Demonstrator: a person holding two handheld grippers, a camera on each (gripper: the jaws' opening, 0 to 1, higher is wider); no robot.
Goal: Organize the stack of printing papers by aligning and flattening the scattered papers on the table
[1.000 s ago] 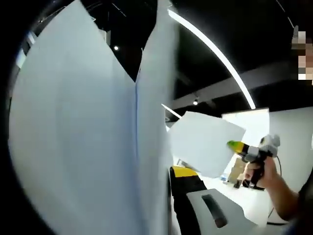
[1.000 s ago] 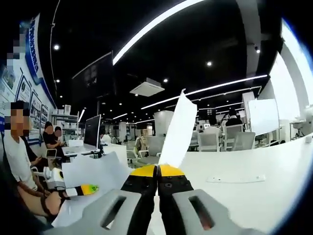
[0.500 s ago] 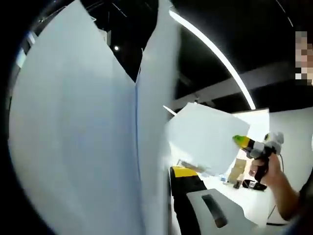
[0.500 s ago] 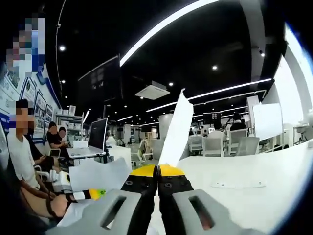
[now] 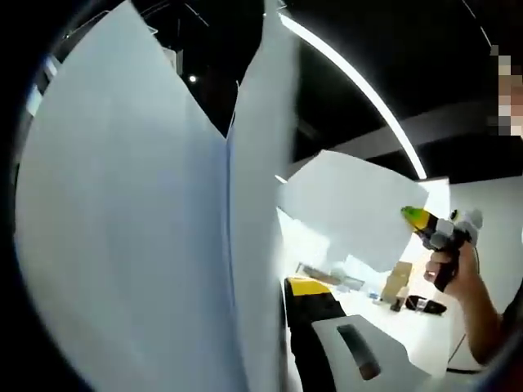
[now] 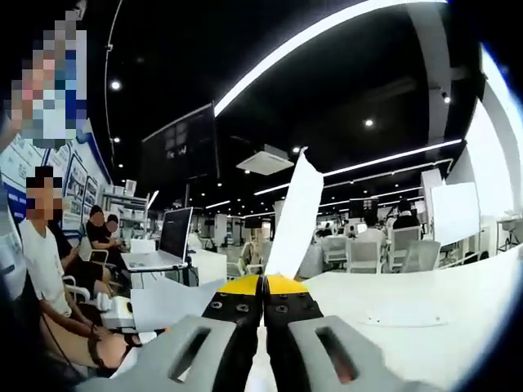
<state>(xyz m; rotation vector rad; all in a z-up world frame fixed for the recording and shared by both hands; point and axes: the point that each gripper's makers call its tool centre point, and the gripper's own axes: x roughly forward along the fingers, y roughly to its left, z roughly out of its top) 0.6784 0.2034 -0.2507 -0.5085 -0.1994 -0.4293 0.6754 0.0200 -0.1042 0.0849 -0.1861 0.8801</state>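
In the left gripper view, white printing papers stand upright and close to the lens, rising beside my left gripper. Its yellow-tipped right jaw shows, and the papers hide the other jaw. My left gripper is shut on these papers. To the right, a hand holds my right gripper up in the air with a single white sheet. In the right gripper view, my right gripper is shut on that sheet, which is seen edge-on. Low on the left is my left gripper with its papers.
A white table stretches to the right, with a small flat item lying on it. Seated people, a monitor and office chairs stand behind. Small objects sit on the table.
My right gripper has lifted its sheet upward and a little to the right in the left gripper view. The right gripper view has tilted up. The left gripper's papers hold still.
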